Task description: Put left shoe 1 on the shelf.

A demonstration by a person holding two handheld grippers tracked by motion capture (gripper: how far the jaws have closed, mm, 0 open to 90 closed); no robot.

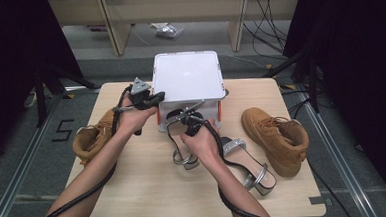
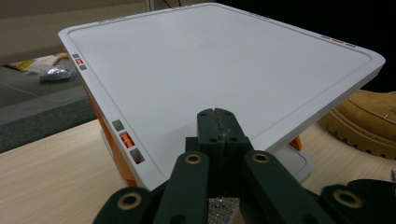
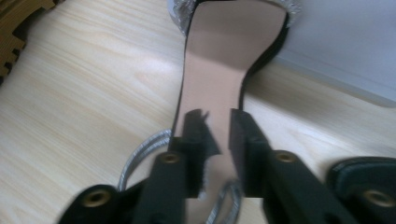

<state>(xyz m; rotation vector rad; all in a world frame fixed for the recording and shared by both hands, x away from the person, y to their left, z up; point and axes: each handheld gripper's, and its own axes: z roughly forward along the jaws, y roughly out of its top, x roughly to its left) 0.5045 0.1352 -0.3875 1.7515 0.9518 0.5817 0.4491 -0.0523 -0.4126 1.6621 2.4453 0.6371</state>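
Gripping the sandal [image 3: 219,70] near its heel end, the right gripper [image 3: 217,135] holds it lengthwise toward the white bin [image 1: 188,76]; the left gripper [image 2: 217,116], jaws together, hovers at the bin's lid edge.

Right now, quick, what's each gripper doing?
Left gripper: closed, by the white lid.
Right gripper: over the sandal; grip cannot be told.

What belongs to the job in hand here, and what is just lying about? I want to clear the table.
In the job:
- silver sandal between the right gripper's jaws
- white lidded box, with the shut left gripper at its lid

Lying about:
- other sandal, perhaps next
- right tan boot
- left tan boot
- plastic bag on the floor
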